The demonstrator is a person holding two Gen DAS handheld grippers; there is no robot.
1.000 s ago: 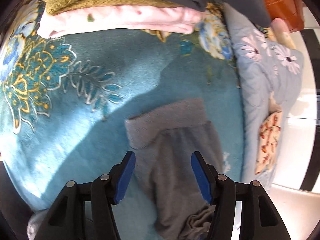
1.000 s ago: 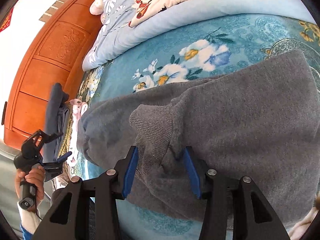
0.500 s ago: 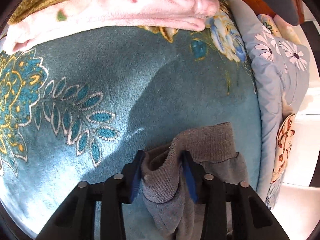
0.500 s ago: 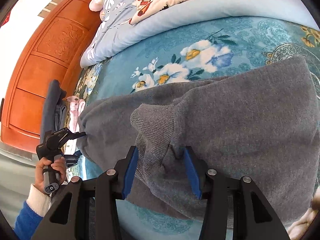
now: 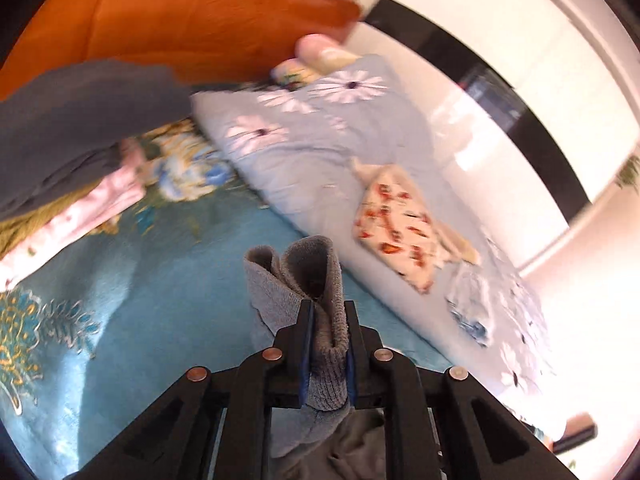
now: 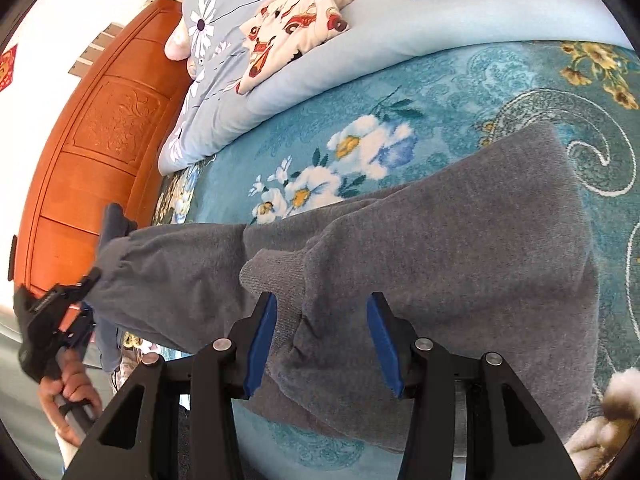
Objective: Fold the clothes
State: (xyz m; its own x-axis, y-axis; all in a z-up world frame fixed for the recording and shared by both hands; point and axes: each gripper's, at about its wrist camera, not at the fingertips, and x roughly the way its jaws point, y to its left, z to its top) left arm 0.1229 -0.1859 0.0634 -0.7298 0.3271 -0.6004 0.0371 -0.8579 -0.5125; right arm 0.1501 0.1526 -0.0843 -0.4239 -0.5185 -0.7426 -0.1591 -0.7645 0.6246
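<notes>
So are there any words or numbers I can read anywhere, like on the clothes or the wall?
No text can be read in either view.
Red paper on the wall: it carries gold marks, too small and cut off to read.
Cream cloth on the pale blue quilt: red pictures only, no words.
Grey sweater: plain, no label showing.
Both grippers: no brand visible.

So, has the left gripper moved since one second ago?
Yes. In the right wrist view the left gripper has shut on the grey sleeve cuff and risen against the wooden headboard, lifting the cuff off the teal blanket.
</notes>
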